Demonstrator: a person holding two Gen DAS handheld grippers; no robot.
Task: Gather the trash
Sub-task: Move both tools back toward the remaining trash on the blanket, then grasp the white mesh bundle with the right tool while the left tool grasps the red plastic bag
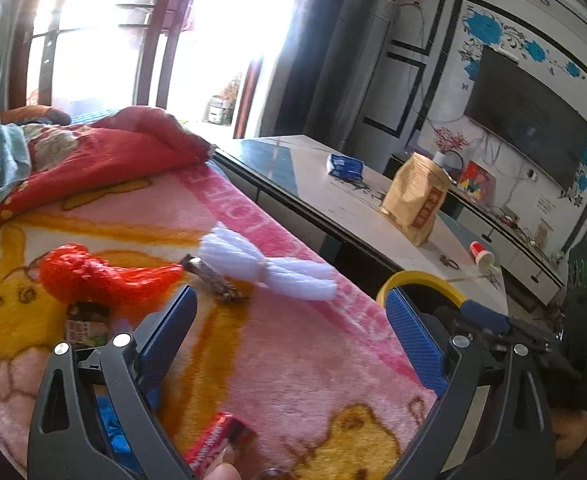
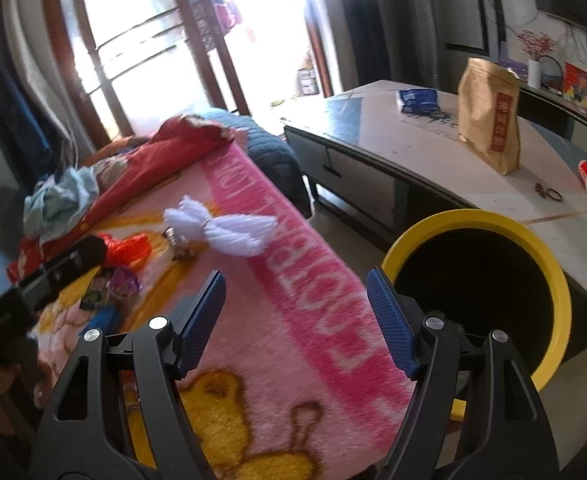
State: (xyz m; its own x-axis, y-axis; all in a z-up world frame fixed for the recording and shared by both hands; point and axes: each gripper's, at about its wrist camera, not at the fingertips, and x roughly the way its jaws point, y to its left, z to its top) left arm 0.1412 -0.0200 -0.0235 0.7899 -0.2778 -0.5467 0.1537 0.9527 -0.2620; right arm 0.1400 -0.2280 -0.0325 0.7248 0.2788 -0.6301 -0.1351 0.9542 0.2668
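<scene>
Both grippers hang over the pink blanket [image 2: 293, 300] with nothing between their blue pads. The right gripper [image 2: 295, 312] has its jaws standing well apart, and so does the left gripper [image 1: 291, 332]; that looks like a ready pose, wide enough to drop over loose, puffy litter.

From the right gripper, the yellow-rimmed bin [image 2: 549, 264] sits at about three o'clock, just off the blanket's edge and against the low table [image 2: 373, 128]. My guess is it was parked there so anything lifted needs only a short swing sideways.

The trash lies farther out, toward eleven o'clock: a white foam wrap [image 2: 221, 228] tied at its middle, a small dark wrapper [image 2: 179, 246] touching its near side, then a red plastic bag [image 2: 127, 250] and a purple packet [image 2: 119, 282] beside it. The left view shows a red packet [image 1: 221, 438] close under that gripper, at about seven o'clock.

None of it looks binned yet.
</scene>
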